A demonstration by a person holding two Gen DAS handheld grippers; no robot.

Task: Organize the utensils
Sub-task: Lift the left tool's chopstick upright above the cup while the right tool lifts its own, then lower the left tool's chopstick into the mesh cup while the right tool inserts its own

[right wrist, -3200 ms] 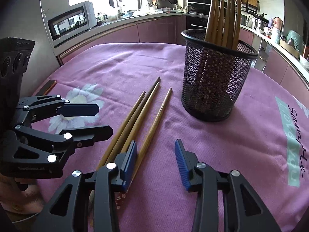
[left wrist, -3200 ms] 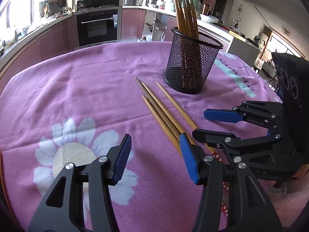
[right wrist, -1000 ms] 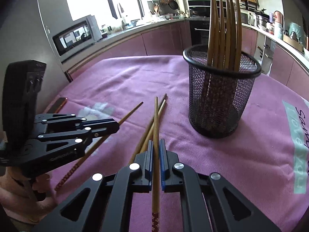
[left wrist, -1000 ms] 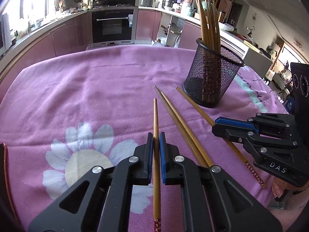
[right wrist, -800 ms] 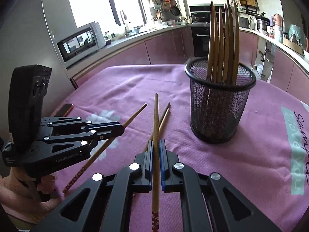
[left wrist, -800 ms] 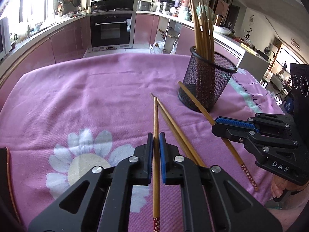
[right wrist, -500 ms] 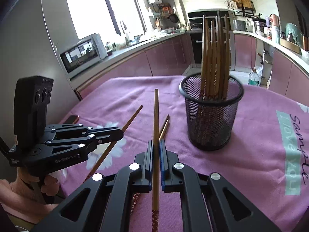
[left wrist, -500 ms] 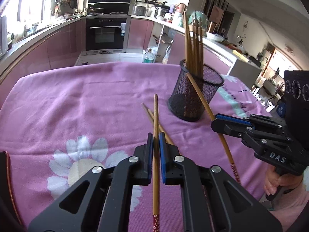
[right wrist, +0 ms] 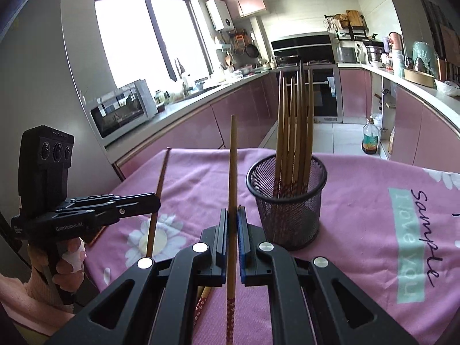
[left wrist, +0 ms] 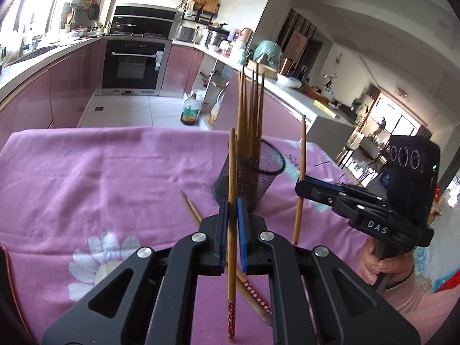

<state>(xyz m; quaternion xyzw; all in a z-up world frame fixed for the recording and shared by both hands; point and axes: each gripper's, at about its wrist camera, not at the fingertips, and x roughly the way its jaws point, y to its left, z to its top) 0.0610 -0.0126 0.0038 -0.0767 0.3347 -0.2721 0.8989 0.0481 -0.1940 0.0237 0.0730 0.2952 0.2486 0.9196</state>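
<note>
A black mesh cup [left wrist: 260,172] [right wrist: 289,210] holding several wooden chopsticks stands on the pink tablecloth. My left gripper [left wrist: 233,210] is shut on a chopstick [left wrist: 231,178], held upright above the table; it also shows in the right wrist view [right wrist: 155,198]. My right gripper [right wrist: 233,221] is shut on another chopstick [right wrist: 232,172], also upright, to the left of the cup; it shows in the left wrist view [left wrist: 301,172]. Two more chopsticks [left wrist: 192,211] lie on the cloth below my left gripper.
The pink cloth [left wrist: 100,172] has white flower prints and a green label with writing [right wrist: 408,247]. A dark flat object [left wrist: 4,276] lies at the table's left edge. Kitchen counters and an oven stand behind the table.
Both grippers closed on a chopstick each, lifted them off the cloth and tilted them upright. Both rose higher above the table in the last half second.
</note>
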